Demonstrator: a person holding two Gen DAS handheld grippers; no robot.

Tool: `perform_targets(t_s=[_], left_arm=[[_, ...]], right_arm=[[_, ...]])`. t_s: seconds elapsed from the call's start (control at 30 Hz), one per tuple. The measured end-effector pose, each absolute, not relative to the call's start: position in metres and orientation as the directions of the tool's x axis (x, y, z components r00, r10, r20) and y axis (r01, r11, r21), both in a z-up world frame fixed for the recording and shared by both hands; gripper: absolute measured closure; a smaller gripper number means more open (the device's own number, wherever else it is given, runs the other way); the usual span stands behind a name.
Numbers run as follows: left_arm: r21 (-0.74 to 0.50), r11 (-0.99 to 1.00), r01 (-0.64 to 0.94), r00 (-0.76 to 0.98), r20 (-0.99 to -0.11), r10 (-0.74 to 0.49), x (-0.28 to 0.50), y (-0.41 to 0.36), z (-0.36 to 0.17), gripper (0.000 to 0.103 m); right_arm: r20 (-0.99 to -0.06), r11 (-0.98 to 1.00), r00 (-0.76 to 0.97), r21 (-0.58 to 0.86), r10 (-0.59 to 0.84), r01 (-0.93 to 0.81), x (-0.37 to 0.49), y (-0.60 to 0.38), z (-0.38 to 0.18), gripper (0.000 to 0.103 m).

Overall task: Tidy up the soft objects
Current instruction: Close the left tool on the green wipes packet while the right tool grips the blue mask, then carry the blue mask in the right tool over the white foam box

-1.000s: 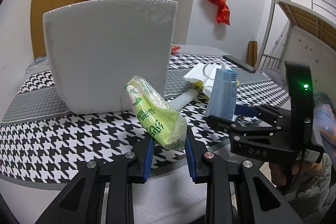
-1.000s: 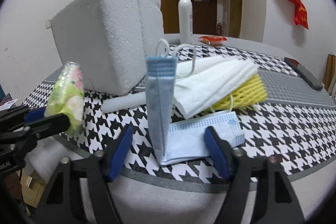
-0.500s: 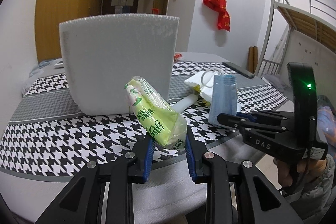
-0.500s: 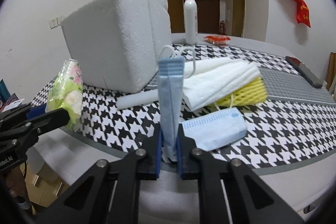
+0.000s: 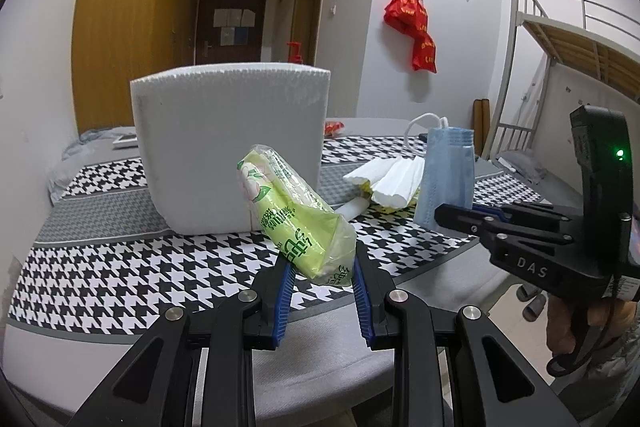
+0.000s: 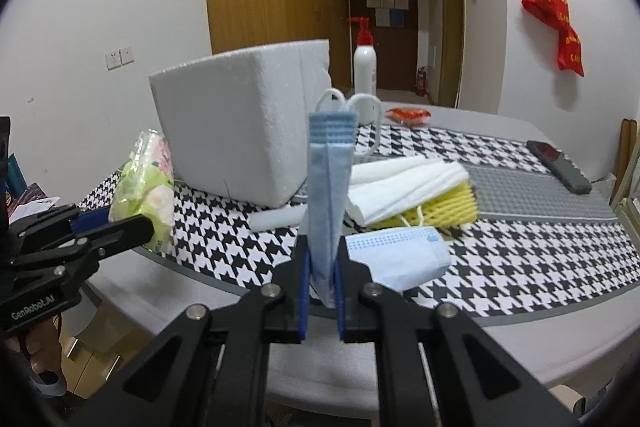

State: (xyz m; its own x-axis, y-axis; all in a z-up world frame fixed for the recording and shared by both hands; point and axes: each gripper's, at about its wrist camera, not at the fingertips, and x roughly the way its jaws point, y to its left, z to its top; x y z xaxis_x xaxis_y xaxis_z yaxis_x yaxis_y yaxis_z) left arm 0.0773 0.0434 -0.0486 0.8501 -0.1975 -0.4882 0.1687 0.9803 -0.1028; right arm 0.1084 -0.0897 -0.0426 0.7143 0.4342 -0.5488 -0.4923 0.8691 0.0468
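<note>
a green tissue pack (image 5: 294,217) in clear wrap, printed with a pink flower, sits tilted above the near edge of the table (image 6: 520,267), its lower end pinched between blue pads. a folded blue face mask (image 6: 329,195) stands upright over the same edge, white ear loops at its top, its lower end clamped too. a second blue mask (image 6: 400,257) lies flat at the near edge. behind it, folded white foam sheets (image 6: 400,183) rest on yellow foam netting (image 6: 448,205). a white foam box (image 6: 240,135) stands toward the far left.
</note>
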Motion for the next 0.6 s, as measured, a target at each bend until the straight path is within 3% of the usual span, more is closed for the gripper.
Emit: perform_targets(t_s=[0.47,0.6], left_arm=[[-0.085,0.983,0.164,0.877,-0.443,-0.185,0.066,0.045,-0.030,0.074],[-0.085,0.984,0.157,0.878,-0.445,-0.179,0.066,0.046,-0.034,0.074]], right_arm=[[-0.481,0.867,0.753,0.029,0.448,-0.497,0.089,-0.096,-0.012,0.090],[-0.483,0.868,0.753,0.033,0.448,-0.496,0.089,-0.097,-0.012,0.094]])
